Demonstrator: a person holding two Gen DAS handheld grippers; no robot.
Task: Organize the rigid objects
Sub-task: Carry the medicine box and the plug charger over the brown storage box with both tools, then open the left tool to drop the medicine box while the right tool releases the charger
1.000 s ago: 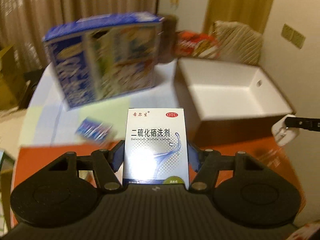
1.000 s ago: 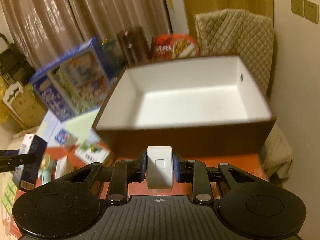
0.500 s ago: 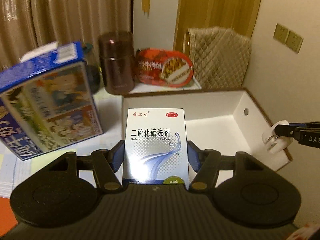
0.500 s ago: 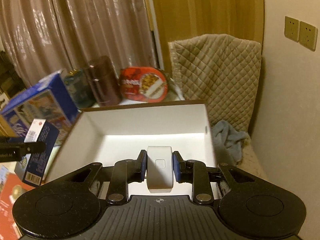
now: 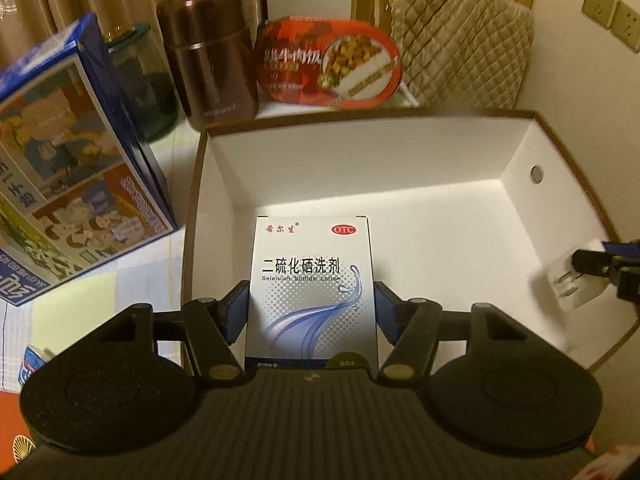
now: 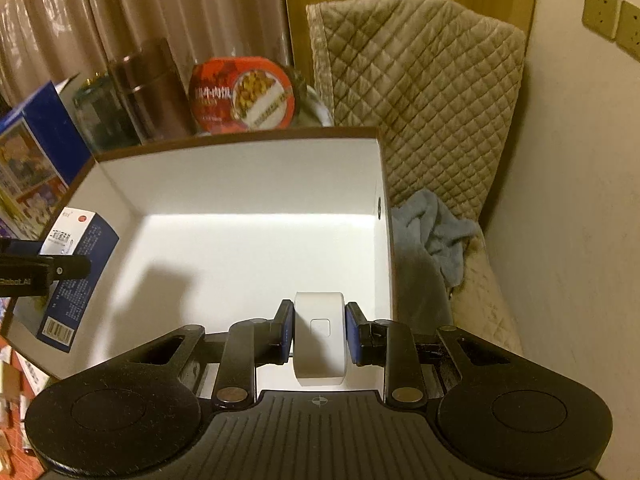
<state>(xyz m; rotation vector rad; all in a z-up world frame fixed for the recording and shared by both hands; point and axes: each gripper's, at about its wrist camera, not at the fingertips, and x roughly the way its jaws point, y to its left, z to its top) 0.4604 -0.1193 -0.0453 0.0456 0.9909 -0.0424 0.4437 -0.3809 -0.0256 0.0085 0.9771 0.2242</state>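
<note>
We have the left tongs (image 5: 311,312) clamped on an upright white-and-blue cardboard medicine carton (image 5: 310,288), its front reading "OTC", "二硫化硒洗剂" and "Selenium Sulfide Lotion". It hangs over the near-left part of the brown-rimmed, white-lined open cardboard box (image 5: 360,160) straight ahead of those tongs. Our right tongs (image 6: 319,332) are closed on a small white rounded plastic charger plug (image 6: 319,340), held over the same box's near-right corner.

Only the left view shows the plug's metal prongs, at its far right edge. Only the right view shows the carton's dark blue side panel with a barcode, to the left of the right tongs, and a crumpled light blue cloth (image 6: 434,236) beyond the box's right wall.

Past the box on the desk (image 5: 176,148) we see a red oval meal tub (image 5: 328,62) with Chinese lettering, partly blurred, a brown metal flask (image 5: 210,60), and on the left a big blue picture box (image 5: 72,152).
</note>
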